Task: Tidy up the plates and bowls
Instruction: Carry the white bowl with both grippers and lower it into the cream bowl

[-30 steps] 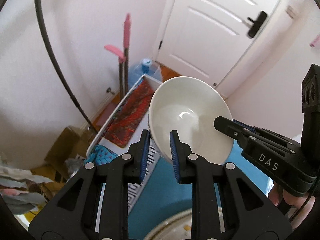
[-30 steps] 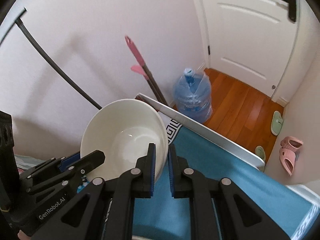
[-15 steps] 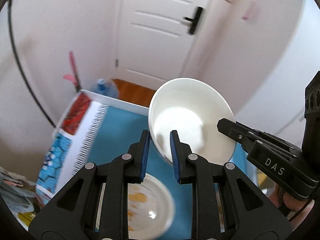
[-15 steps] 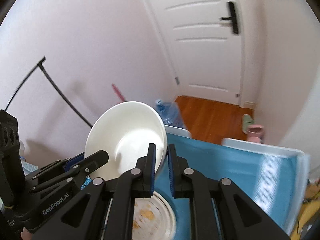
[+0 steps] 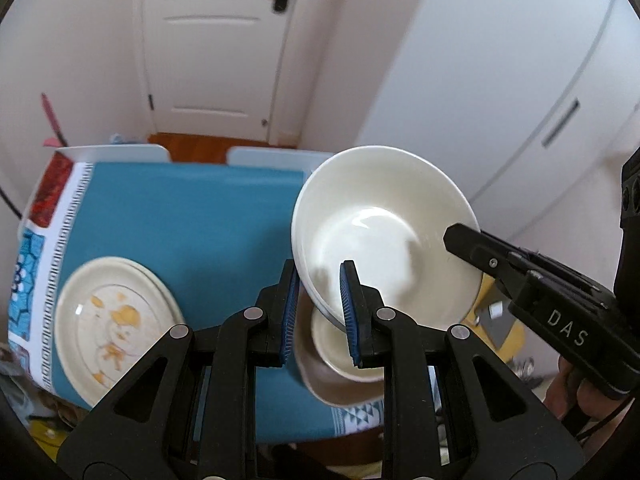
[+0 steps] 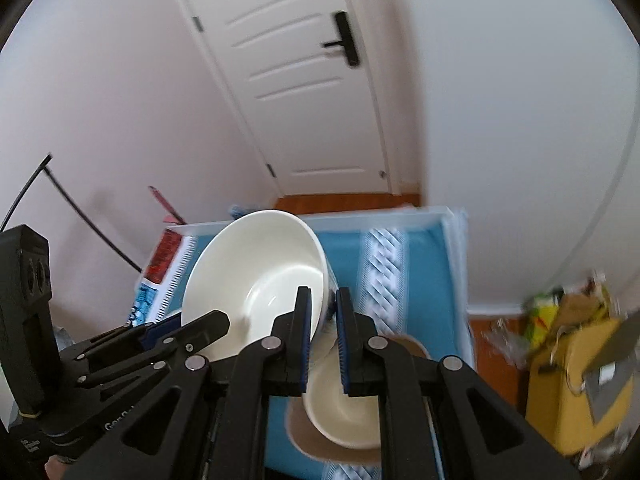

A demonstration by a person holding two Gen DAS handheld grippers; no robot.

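- Now, through my left wrist camera, my left gripper (image 5: 318, 308) pinches the near rim of a white bowl (image 5: 384, 236), one blue pad outside the wall and one inside, jaws narrow and clamped on it.
- Toward 3 o'clock my right gripper (image 5: 460, 236) bites the far rim of the same bowl, so it hangs tilted between both tools above the blue tablecloth (image 5: 192, 216).
- Directly under the held bowl, toward 6 o'clock, a cream bowl (image 5: 340, 356) sits on a brown plate (image 5: 332, 392).
- Toward 8 o'clock a dirty plate (image 5: 112, 320) with orange smears lies on the cloth, well apart from the stack.
- Through my right wrist camera, my right gripper (image 6: 322, 340) is closed narrow on the bowl's (image 6: 256, 272) rim at its 4 o'clock edge.
- My left gripper (image 6: 208, 322) holds the opposite rim toward 8 o'clock.
- Below the pads, toward 6 o'clock, the cream bowl (image 6: 344, 408) rests on the brown plate (image 6: 312, 440), near the cloth's (image 6: 416, 280) front edge.
- A white door (image 6: 304, 80) stands at 12 o'clock.
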